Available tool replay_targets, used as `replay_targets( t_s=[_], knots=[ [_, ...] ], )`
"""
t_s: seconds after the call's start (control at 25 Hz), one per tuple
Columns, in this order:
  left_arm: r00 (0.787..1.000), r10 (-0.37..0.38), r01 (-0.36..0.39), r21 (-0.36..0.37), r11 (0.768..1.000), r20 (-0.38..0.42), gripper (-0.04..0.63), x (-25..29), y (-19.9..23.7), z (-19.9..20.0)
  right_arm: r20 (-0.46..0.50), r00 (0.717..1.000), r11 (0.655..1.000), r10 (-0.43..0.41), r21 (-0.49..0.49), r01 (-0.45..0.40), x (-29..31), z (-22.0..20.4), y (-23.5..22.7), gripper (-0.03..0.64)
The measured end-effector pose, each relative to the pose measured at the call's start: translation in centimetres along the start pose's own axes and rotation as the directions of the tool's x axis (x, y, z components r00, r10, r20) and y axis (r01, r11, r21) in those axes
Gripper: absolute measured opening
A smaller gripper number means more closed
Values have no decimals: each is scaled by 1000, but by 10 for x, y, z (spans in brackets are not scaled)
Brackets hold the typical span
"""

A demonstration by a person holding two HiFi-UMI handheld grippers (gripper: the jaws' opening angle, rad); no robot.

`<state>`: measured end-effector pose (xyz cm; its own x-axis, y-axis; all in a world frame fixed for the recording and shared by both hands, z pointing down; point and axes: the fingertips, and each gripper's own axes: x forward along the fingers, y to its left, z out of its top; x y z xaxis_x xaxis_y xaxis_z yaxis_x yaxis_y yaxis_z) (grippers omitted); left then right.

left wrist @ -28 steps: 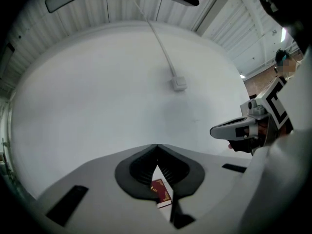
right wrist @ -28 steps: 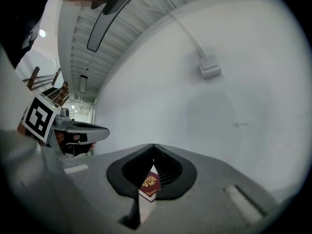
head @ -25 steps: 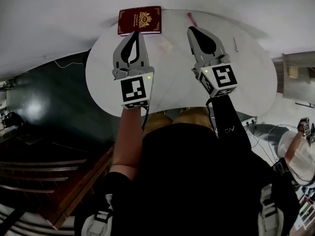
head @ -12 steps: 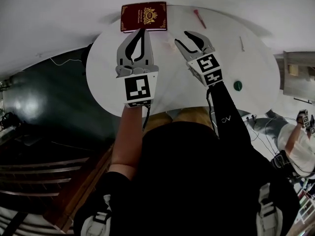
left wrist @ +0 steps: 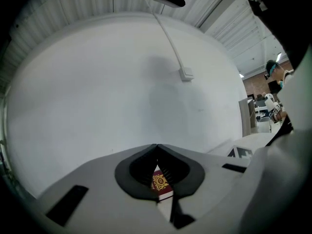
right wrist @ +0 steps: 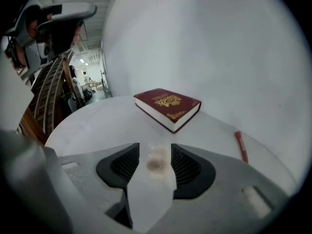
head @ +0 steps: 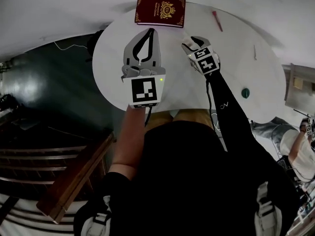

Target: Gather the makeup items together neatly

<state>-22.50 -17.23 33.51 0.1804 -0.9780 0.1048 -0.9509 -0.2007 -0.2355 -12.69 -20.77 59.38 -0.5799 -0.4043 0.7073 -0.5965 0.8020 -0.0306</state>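
right gripper: released. Jaws have just been opening and now stand wide, tool pitched down at the table. small clear item with a beige patch lies on the tabletop right between the pads; I don't see the pads pressing on it. So the target is dead ahead of the tool, with no sideways offset. Its long axis looks to run along the gripper's own line, toward the red book at the far edge. The clear plastic edges are faint, so I'm not certain of that. My read: the next move is to close across its short side, no wrist roll needed.

Outward from there: the red pencil lies to that gripper's right, near the far right edge, pointing roughly at the far edge. Further right are a thin pale stick and a green round piece by the right edge. All of these are on the right arm's side.

left gripper: clenched, tips meeting, nothing in it. It hovers over the left half of the table, aimed at the book, and is the farther tool from every item.
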Motion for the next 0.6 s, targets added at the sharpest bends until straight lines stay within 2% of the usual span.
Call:
replay_targets(
  t_s=[0.04, 0.12, 0.24, 0.32, 0.4, 0.52, 0.6],
  knots=[
    [1000, 0, 0, 11, 1000, 13, 9, -1, 3, -1, -33, 999, 1000, 3, -8, -4, 7, -7, 2, 187],
    [1000, 11, -11, -6, 1000, 6, 9, -4, 8, -6, -80, 997, 999, 19, -30, -22, 14, -18, 6, 124],
    [1000, 12, -12, -14, 1000, 23, 9, -6, 14, -4, -84, 996, 999, 27, -41, -31, 11, -16, 6, 92],
    [999, 4, -4, 3, 1000, 37, 9, -5, 15, -2, -33, 999, 1000, 3, -30, -4, 1, -3, 3, 91],
    [999, -3, 3, -12, 1000, 39, 9, -4, 16, 0, 59, 998, 999, -38, 10, 38, -19, 22, -1, 91],
    [1000, 1, -3, -44, 999, -24, 9, -4, 19, -7, 207, 973, 993, -107, 74, 93, -57, 59, -4, 91],
    [1000, -9, 8, -44, 999, -26, 9, -3, 17, -4, 292, 946, 989, -143, 74, 127, -85, 81, 0, 91]
  ],
)
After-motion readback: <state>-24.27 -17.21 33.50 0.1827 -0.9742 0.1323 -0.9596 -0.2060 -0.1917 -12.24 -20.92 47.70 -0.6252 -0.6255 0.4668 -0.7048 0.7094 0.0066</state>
